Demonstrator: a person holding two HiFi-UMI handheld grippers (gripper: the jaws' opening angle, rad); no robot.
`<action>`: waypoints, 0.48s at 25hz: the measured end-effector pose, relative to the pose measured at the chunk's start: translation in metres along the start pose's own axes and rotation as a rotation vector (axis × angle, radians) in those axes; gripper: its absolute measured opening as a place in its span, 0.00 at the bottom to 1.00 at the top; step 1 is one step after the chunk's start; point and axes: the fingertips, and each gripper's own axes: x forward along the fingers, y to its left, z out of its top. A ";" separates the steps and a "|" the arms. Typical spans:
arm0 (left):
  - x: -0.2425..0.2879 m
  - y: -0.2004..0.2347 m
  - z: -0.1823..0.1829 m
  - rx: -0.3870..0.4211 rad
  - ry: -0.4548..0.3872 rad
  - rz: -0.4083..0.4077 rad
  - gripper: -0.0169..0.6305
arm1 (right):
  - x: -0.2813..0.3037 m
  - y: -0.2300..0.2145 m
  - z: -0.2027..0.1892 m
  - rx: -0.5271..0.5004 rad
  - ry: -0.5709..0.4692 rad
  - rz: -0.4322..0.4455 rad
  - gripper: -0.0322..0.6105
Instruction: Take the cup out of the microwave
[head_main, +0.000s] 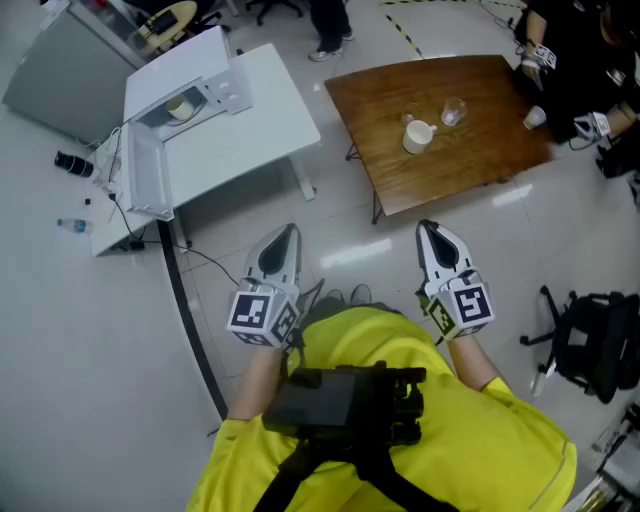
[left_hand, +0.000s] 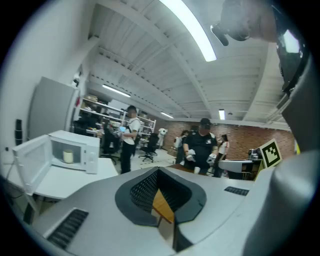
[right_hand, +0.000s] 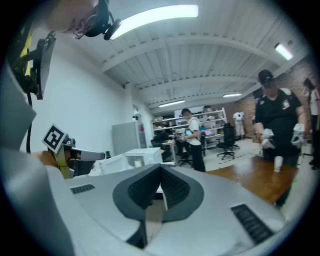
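Note:
The white microwave (head_main: 190, 85) stands on a white table (head_main: 255, 125) at the upper left, its door (head_main: 140, 180) swung open. A pale cup (head_main: 180, 108) sits inside it. In the left gripper view the microwave (left_hand: 75, 150) is far off at the left, with the cup (left_hand: 68, 157) visible in the cavity. My left gripper (head_main: 289, 233) and right gripper (head_main: 427, 229) are held close to my body over the floor, far from the microwave. Both are shut and empty. The jaws also meet at a point in the left gripper (left_hand: 159, 172) view and the right gripper (right_hand: 161, 170) view.
A wooden table (head_main: 480, 150) at the upper right carries a white mug (head_main: 418, 135) and a glass (head_main: 453, 112). People stand beyond it. A black cable (head_main: 185, 300) runs across the floor. A bottle (head_main: 75, 226) lies at the left, and a black bag (head_main: 595, 340) sits at the right.

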 end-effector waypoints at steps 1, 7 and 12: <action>-0.013 0.016 0.001 -0.003 -0.004 0.036 0.04 | 0.014 0.015 -0.002 -0.006 0.007 0.040 0.06; -0.103 0.111 -0.021 -0.062 0.001 0.328 0.03 | 0.107 0.103 -0.009 -0.049 0.042 0.302 0.06; -0.194 0.159 -0.038 -0.108 -0.015 0.575 0.03 | 0.161 0.181 -0.034 -0.066 0.107 0.504 0.06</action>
